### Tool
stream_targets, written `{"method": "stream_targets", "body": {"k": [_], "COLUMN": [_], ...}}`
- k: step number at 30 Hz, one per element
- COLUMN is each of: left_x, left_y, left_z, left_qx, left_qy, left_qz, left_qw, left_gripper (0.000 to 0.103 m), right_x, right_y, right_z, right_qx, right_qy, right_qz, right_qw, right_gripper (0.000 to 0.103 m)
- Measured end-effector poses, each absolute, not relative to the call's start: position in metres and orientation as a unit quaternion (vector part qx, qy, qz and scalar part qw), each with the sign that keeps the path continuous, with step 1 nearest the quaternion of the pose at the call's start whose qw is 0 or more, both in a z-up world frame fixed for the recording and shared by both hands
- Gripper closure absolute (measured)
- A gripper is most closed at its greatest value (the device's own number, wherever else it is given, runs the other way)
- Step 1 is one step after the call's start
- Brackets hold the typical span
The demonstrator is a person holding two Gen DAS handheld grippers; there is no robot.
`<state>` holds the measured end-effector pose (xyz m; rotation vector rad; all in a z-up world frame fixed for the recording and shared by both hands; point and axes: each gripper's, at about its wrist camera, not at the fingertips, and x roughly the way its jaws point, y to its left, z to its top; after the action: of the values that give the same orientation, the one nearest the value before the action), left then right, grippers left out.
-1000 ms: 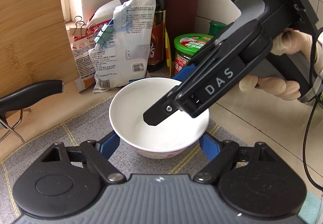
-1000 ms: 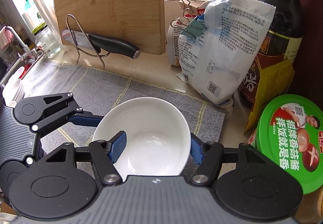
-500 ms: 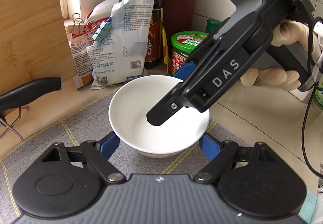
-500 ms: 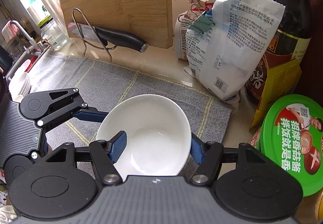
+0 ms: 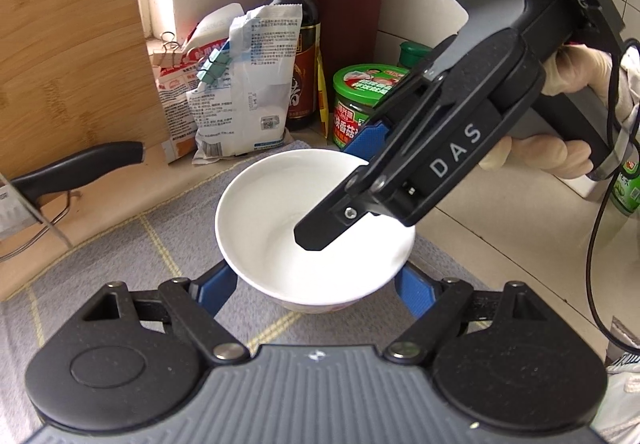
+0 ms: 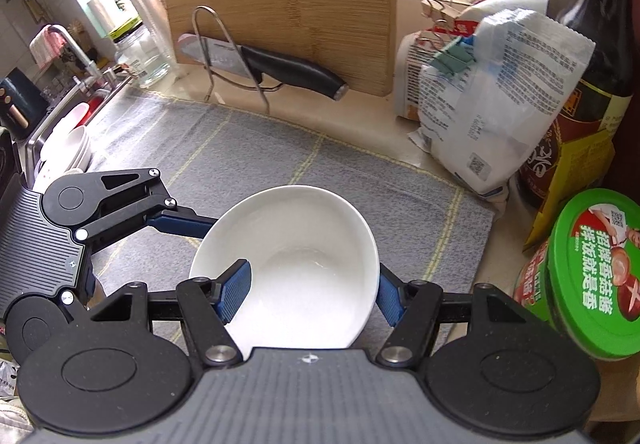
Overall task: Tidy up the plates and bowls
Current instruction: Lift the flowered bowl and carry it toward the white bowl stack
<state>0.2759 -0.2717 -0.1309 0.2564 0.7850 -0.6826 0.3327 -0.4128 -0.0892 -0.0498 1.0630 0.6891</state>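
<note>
While tight-jawed, right gripper (image 6: 310, 272) on bowl (image 6: 288, 220)

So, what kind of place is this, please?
Most likely a home kitchen counter. A wooden cutting board leans behind a knife on a wire rack, a soy sauce bottle stands by the wall, and a sink tap shows at far left.

Right tool (image 6: 310, 290) angled steeply down, jaws clamped, held by gloved hand (image 5: 560, 116). Left tool (image 5: 316, 286) angled down, fingers partly spread.
</note>
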Motion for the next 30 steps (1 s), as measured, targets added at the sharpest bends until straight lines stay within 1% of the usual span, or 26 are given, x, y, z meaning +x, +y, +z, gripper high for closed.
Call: {"method": "stream_targets", "body": {"k": [18,30], "left_x": [0.219,0.186], "left_y": [-0.232,-0.171], "left_z": [-0.106,-0.088], "left_qx": [0.106,0.109], "left_qy": [0.375,0.368], "left_qz": [-0.274,-0.278], "left_qw": [0.879,0.880], "left_gripper": [0.018,0.018], "right_x": [0.284,0.252], "right_y": [-0.373,-0.299], "right_z": [-0.063,-0.041], "right_qx": [-0.044,-0.056], "right_qy": [0.475,0.469], "right_qz": [0.368,0.362], "right_qw": [0.798,0.803], "right_gripper": [0.032,0.032]}}
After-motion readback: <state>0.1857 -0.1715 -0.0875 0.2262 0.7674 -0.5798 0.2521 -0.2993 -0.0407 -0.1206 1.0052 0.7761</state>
